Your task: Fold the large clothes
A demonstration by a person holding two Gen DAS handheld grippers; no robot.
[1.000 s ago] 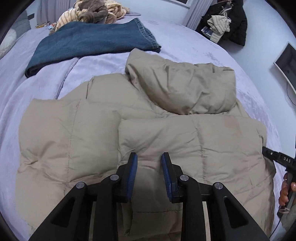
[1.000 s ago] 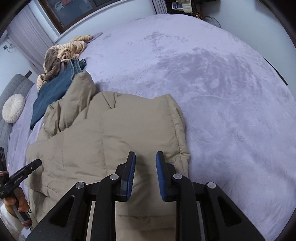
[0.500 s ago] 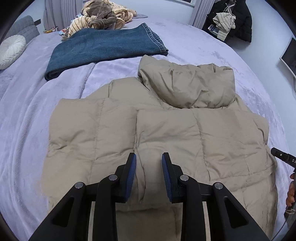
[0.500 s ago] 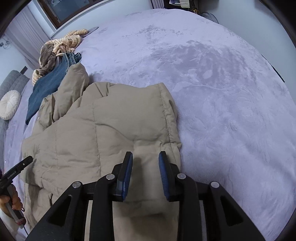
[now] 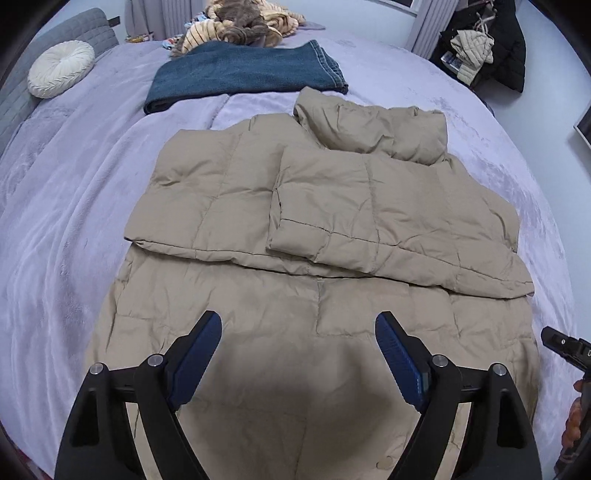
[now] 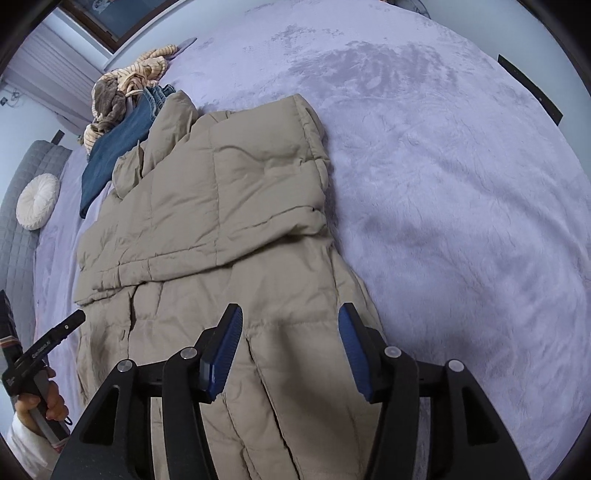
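Note:
A tan quilted puffer jacket point(image 5: 332, 206) lies flat on the lavender bed, sleeves folded across its back, hood point(image 5: 373, 125) at the far end. It also shows in the right wrist view point(image 6: 229, 206). My left gripper point(image 5: 298, 354) is open and empty above the jacket's near hem. My right gripper point(image 6: 290, 347) is open and empty above the hem's right side. The right gripper's tip point(image 5: 561, 345) shows at the left wrist view's right edge; the left gripper point(image 6: 44, 349) shows at the right wrist view's left edge.
Folded blue jeans point(image 5: 243, 74) lie beyond the hood, with a striped and brown clothes pile point(image 5: 240, 26) behind. A round white cushion point(image 5: 61, 68) rests by the grey headboard. Dark clothes point(image 5: 491, 48) hang at far right. Bare lavender bedspread point(image 6: 461, 192) stretches right of the jacket.
Both grippers opened wide and let the jacket go. They pulled back toward the hem; the jacket's folded upper part now lies flat across its lower half.

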